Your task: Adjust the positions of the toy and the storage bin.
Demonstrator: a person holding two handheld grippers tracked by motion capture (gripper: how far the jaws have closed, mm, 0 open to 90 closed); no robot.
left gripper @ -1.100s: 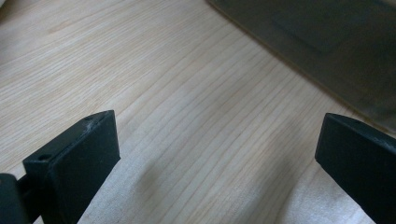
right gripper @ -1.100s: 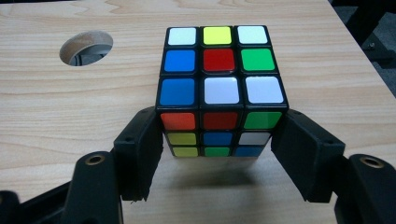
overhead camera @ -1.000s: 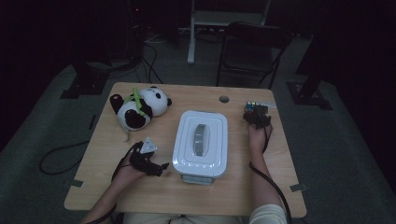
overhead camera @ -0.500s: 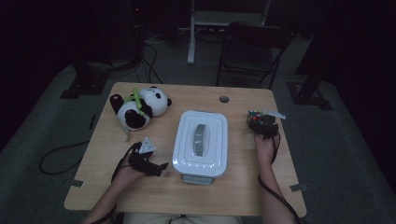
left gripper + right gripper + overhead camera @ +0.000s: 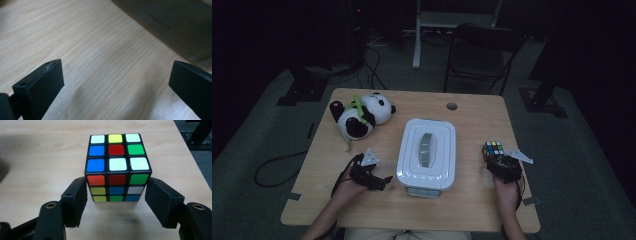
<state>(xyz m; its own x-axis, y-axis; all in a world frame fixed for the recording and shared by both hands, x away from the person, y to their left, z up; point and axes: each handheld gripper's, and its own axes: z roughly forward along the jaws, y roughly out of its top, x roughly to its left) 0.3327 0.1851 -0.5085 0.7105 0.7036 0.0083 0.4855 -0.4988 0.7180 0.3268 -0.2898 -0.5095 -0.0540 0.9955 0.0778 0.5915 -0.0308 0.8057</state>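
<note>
A scrambled Rubik's cube (image 5: 493, 148) (image 5: 117, 167) sits low over the wooden table (image 5: 462, 210), right of the white box. My right gripper (image 5: 501, 161) (image 5: 116, 183) is shut on it, with one black jaw pressed against each lower side of the cube. My left gripper (image 5: 381, 180) (image 5: 117, 67) rests near the front left of the table, just left of the box. Its jaws stand wide open over bare wood with nothing between them.
A white lidded box (image 5: 409, 172) (image 5: 175, 25) with a grey handle lies in the table's middle. A plush panda (image 5: 359, 116) lies at the back left. A cable hole (image 5: 452, 106) is at the back edge, and a dark chair (image 5: 482, 50) stands behind the table.
My right gripper has carried the cube from the back right of the table toward the person and slightly right. The left gripper has stayed put.
</note>
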